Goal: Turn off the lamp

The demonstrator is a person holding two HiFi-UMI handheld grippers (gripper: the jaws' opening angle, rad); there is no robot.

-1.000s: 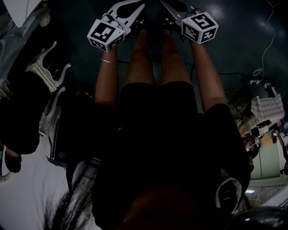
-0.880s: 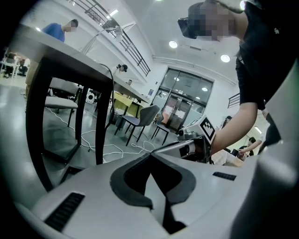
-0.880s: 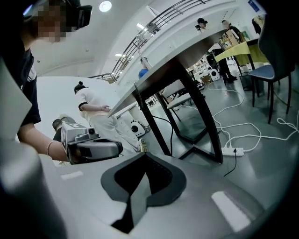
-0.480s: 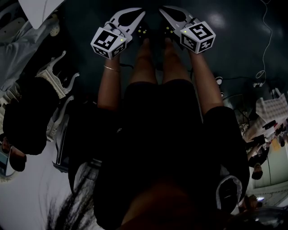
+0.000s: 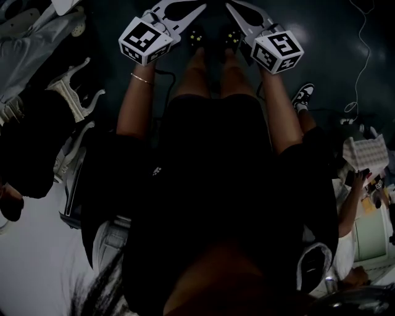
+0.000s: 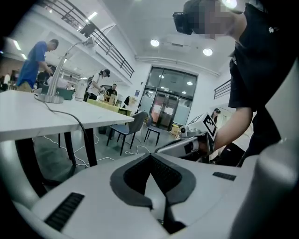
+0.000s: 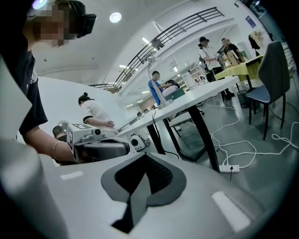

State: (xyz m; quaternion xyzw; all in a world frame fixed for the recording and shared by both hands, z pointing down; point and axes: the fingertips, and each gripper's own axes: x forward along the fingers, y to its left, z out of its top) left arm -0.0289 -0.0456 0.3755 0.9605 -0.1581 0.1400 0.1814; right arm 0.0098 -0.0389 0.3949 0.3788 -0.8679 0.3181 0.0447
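Observation:
A slim silver desk lamp (image 6: 56, 79) stands on a white table (image 6: 28, 119) at the far left of the left gripper view, its cable trailing over the top. The right gripper view shows the lamp's thin arm and head (image 7: 150, 60) on that table (image 7: 187, 100). My left gripper (image 6: 150, 157) is shut and holds nothing. So is my right gripper (image 7: 145, 157). From the head view, both grippers, left (image 5: 199, 7) and right (image 5: 231, 6), are held side by side in front of the person's legs, far from the lamp. Each gripper shows in the other's view.
White cables and a power strip (image 7: 229, 168) lie on the floor under the table. Grey chairs (image 6: 128, 128) stand beyond it. Several people work at tables (image 6: 35, 60) behind. A white carved piece of furniture (image 5: 71, 102) is at the person's left, another person's sneaker (image 5: 302, 95) at the right.
Both grippers have come up together, still side by side and shut. A sneaker has come into the head view at the right.

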